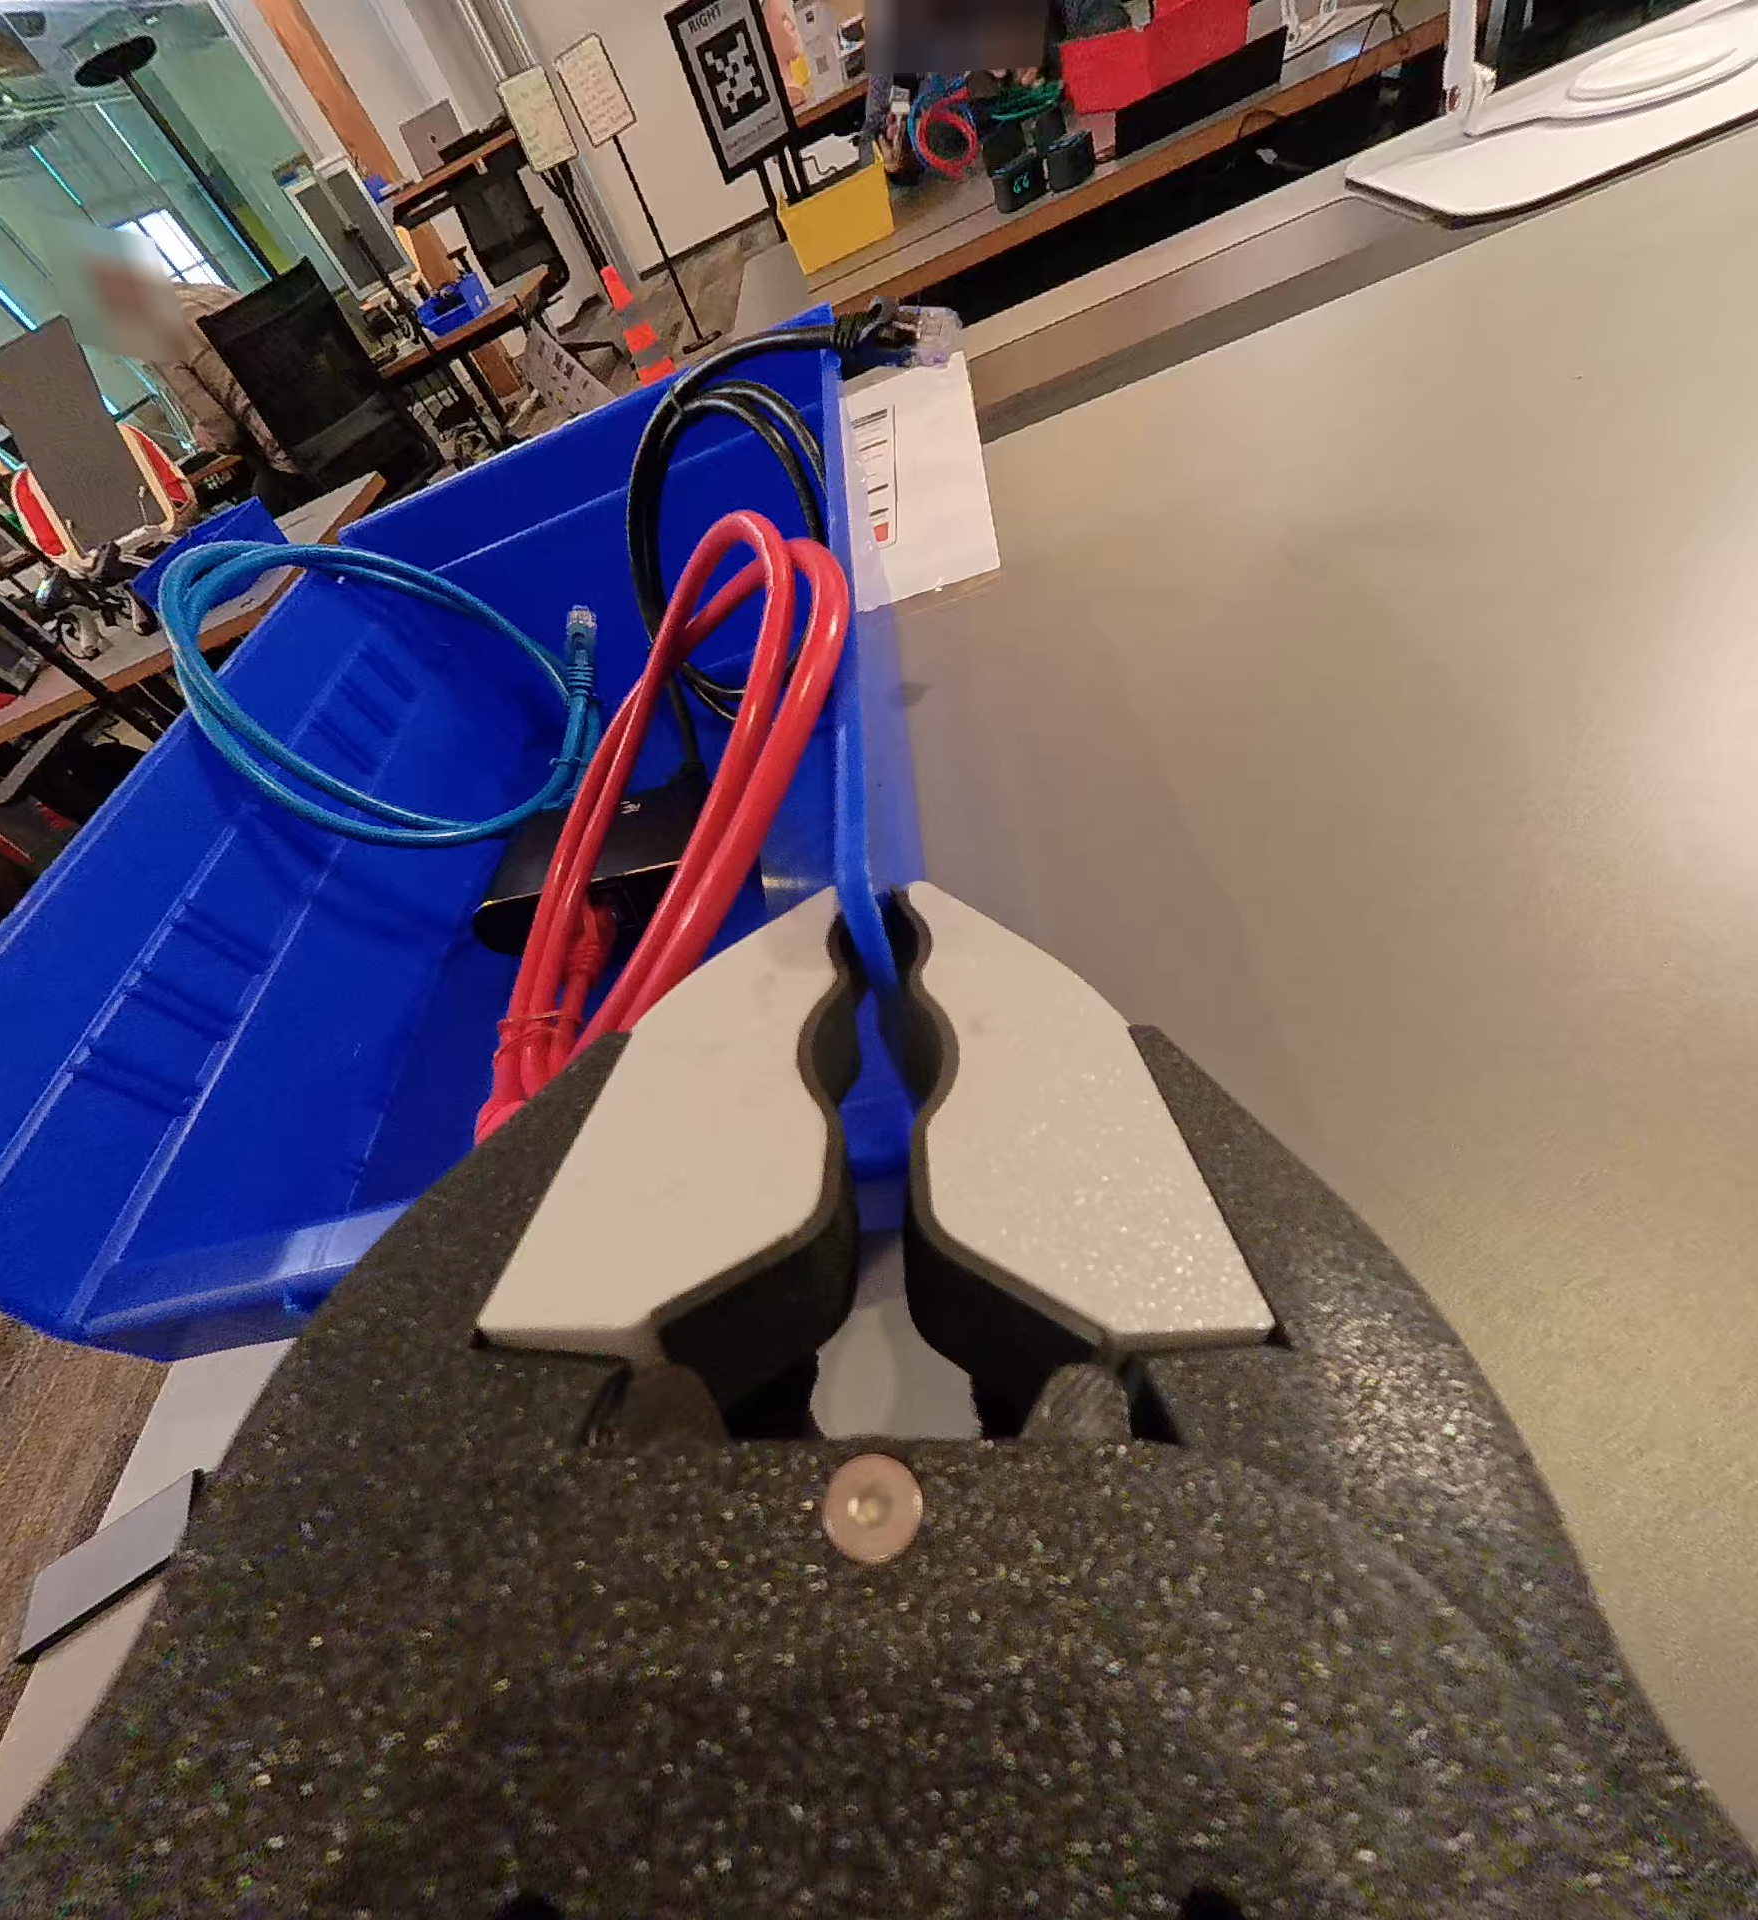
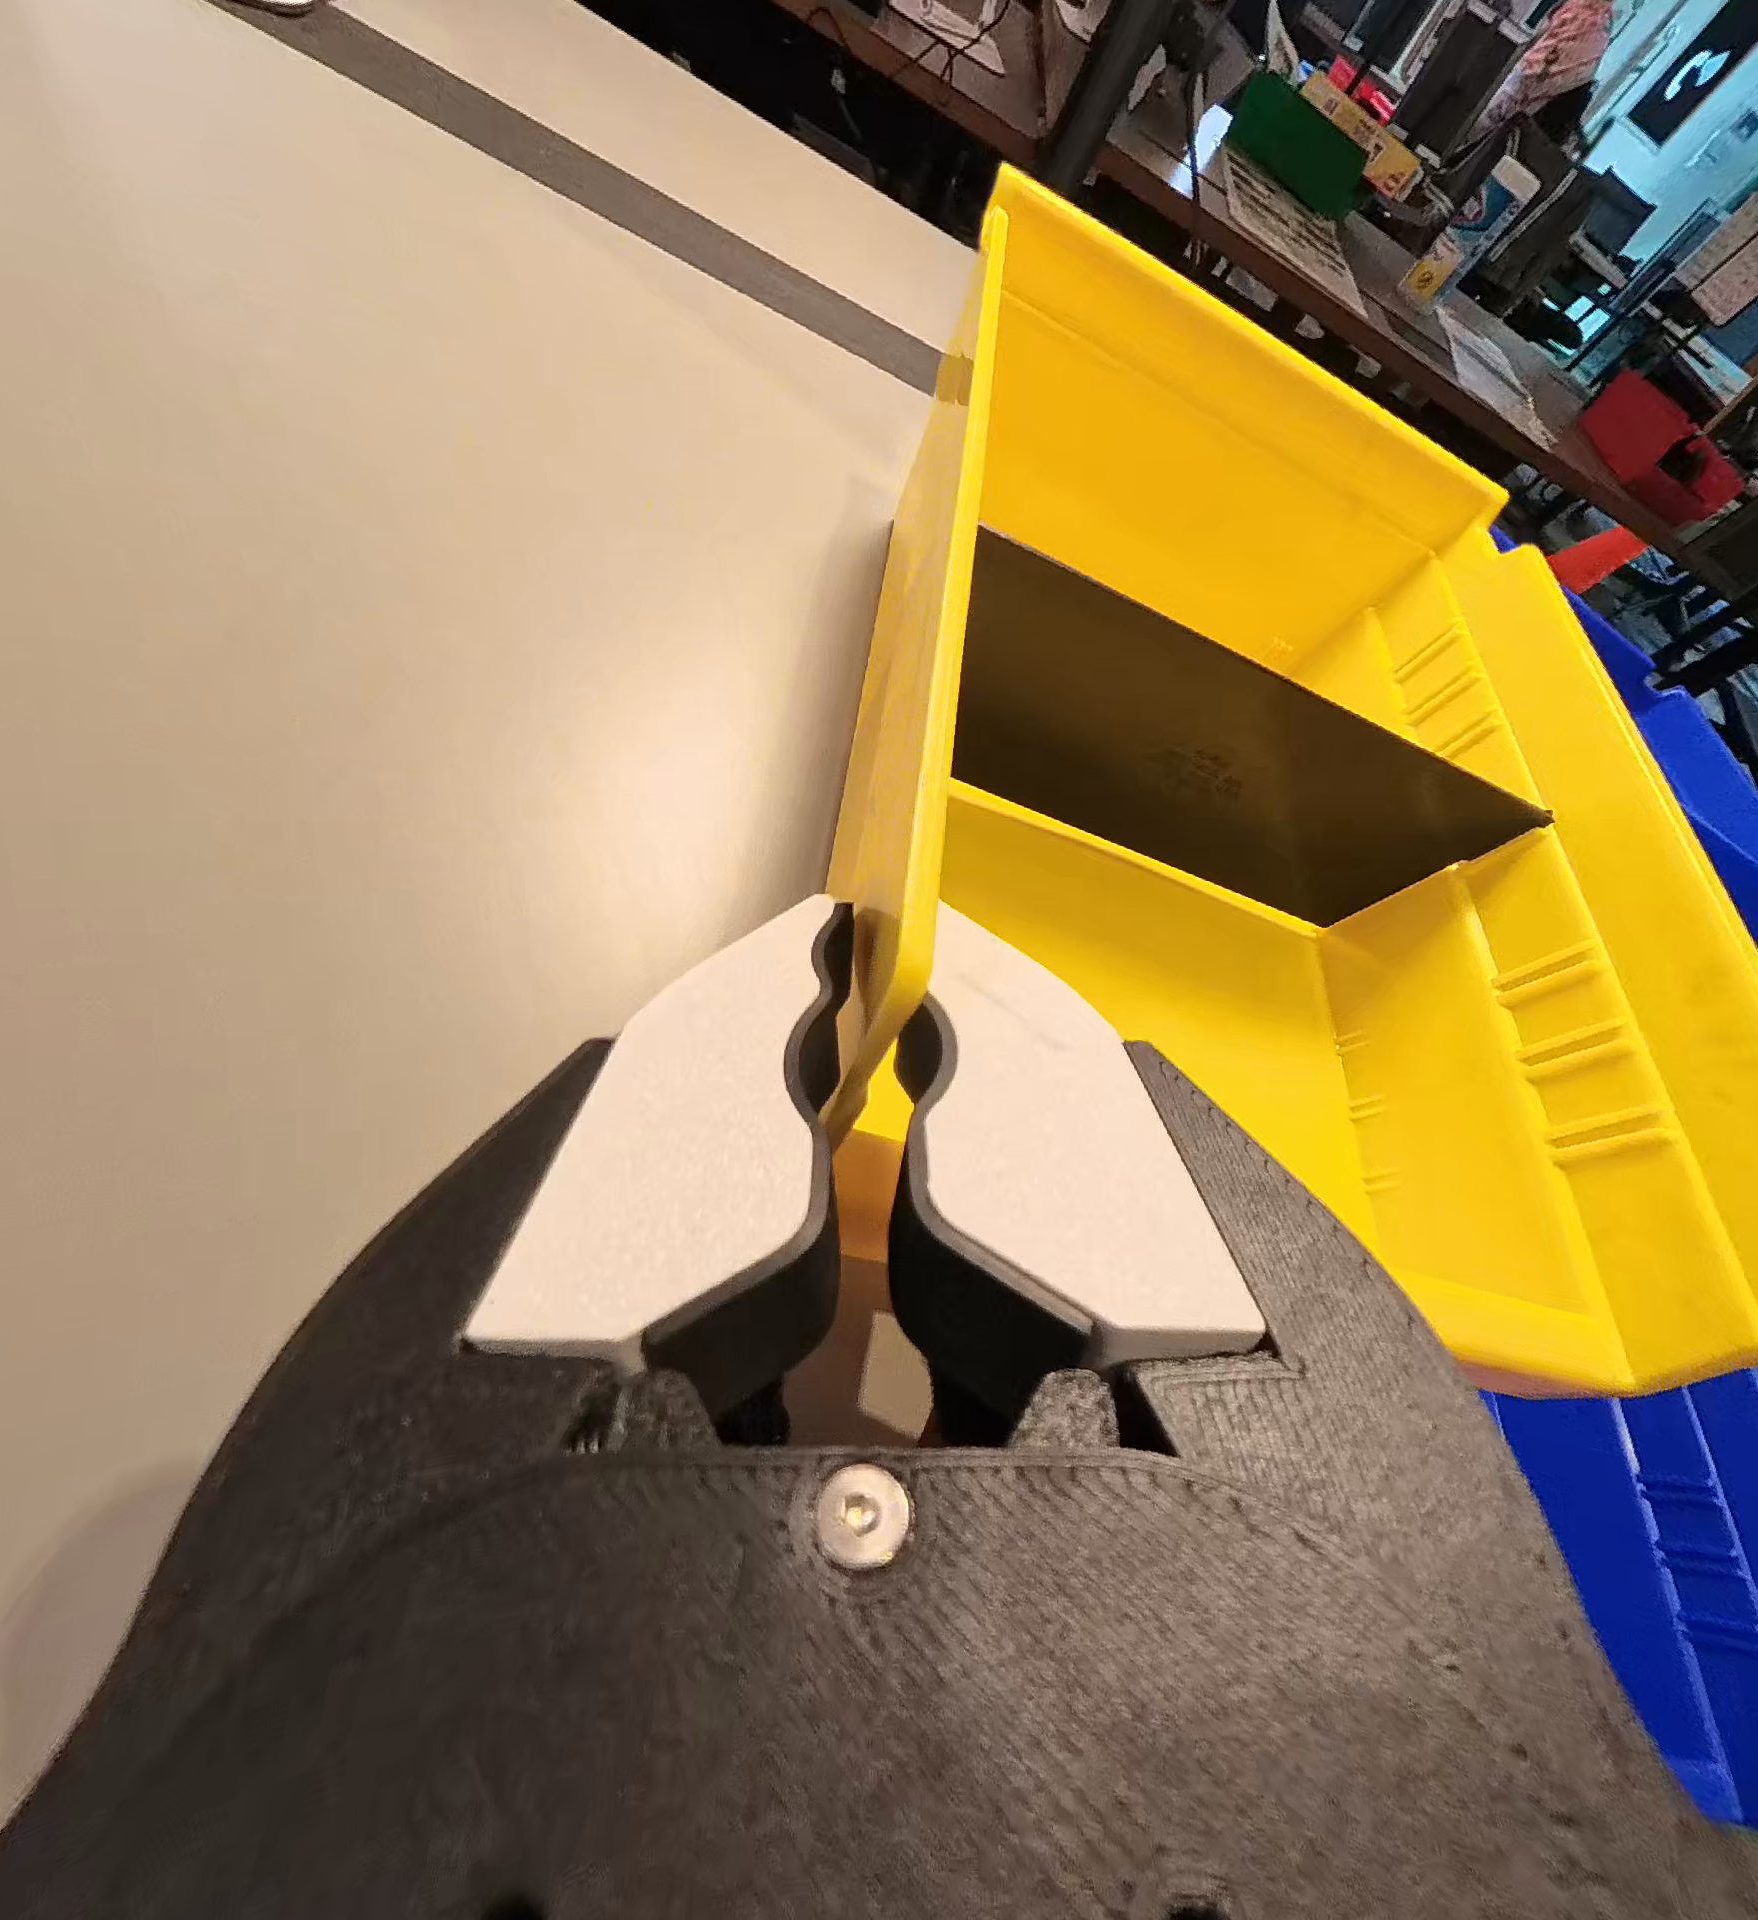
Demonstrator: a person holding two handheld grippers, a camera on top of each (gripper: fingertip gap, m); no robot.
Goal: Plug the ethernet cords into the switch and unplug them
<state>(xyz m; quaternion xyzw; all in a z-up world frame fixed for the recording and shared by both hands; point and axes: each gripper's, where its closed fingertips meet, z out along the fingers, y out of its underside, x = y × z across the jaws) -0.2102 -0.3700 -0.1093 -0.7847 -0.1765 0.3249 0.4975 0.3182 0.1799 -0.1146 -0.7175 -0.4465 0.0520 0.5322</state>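
Observation:
My left gripper (image 1: pixel 870 914) is shut on the right wall of a blue bin (image 1: pixel 231 1039). In the bin lie a coiled red ethernet cord (image 1: pixel 750 748), a light blue cord (image 1: pixel 355 727), a black cord (image 1: pixel 667 468) and a black switch (image 1: pixel 594 862) half hidden under the red cord. The black cord's clear plug (image 1: pixel 916 332) hangs over the bin's far corner. My right gripper (image 2: pixel 880 935) is shut on the left wall of a yellow bin (image 2: pixel 1218 520), which has a black divider (image 2: pixel 1218 748) and nothing else inside.
Both bins rest on a beige table (image 1: pixel 1374 831). A white label card (image 1: pixel 916 488) lies by the blue bin's far corner. A blue bin (image 2: pixel 1737 1507) shows right of the yellow one. Workbenches and a person sit in the background. Left tips to right tips: about 75 cm.

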